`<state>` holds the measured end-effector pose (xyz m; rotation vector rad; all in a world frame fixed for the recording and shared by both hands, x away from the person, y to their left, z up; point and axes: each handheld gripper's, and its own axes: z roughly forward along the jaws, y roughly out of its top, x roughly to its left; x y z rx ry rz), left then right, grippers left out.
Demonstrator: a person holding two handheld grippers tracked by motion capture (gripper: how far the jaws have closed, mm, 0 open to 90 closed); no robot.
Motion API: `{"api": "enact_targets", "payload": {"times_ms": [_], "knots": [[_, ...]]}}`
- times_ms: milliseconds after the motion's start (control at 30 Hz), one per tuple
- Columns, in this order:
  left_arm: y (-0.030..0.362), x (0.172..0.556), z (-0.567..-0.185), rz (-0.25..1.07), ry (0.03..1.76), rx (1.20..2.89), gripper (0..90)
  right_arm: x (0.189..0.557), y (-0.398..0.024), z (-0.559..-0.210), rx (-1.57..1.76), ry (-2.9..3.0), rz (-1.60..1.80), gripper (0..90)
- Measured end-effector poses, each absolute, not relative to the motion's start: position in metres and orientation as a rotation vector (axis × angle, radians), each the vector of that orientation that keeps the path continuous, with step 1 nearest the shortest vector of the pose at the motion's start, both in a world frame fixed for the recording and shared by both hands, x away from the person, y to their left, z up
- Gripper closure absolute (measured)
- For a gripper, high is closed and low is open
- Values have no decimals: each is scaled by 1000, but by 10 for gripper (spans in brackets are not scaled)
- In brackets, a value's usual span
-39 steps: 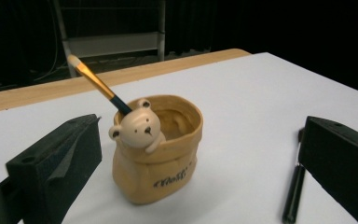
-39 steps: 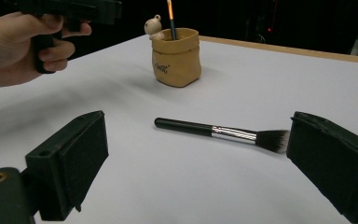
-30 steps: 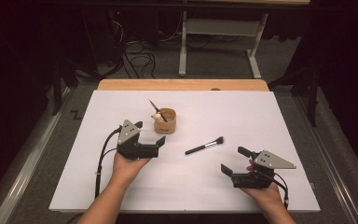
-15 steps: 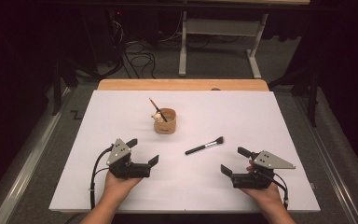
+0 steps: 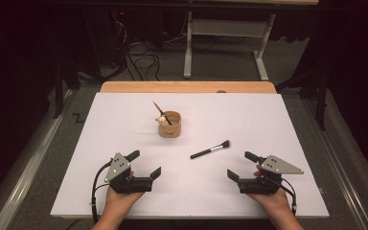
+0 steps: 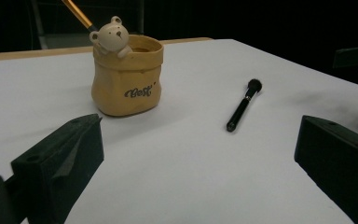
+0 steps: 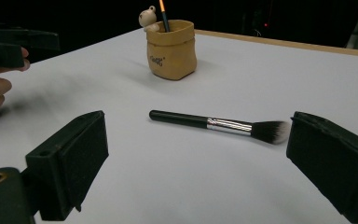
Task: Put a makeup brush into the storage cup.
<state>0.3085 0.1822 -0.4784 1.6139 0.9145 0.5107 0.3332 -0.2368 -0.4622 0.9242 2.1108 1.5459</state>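
Note:
A tan pot with a small bear figure point(image 5: 170, 124) point(image 6: 127, 76) point(image 7: 171, 43) stands upright mid-table, with a thin brush point(image 5: 162, 111) leaning in it. A black makeup brush point(image 5: 211, 149) point(image 6: 243, 104) point(image 7: 220, 125) lies flat on the white sheet, bristles toward the right. My left gripper point(image 5: 146, 164) point(image 6: 196, 158) rests near the front left, open and empty, well short of the pot. My right gripper point(image 5: 243, 166) point(image 7: 200, 163) rests near the front right, open and empty, with the black brush lying just beyond its jaws.
The white sheet point(image 5: 124, 120) covers the table, with a wooden edge point(image 5: 187, 86) along the far side. Beyond it are a dark floor, cables point(image 5: 141, 60) and a white table frame point(image 5: 223, 33). A cable point(image 5: 95, 191) trails from the left gripper.
My left gripper has pulled back from beside the pot toward the table's front edge and stayed open. The right gripper has not moved.

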Motion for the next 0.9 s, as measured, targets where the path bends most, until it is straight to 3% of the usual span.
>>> {"api": "enact_targets", "payload": {"times_ms": [233,900], "knots": [[184,308,-477,500,917,1597,25,334,-237,-463,933,2095,1548,4],[172,317,-466,483,868,1681,60,335,-250,-453,921,2087,1498,3]]}}
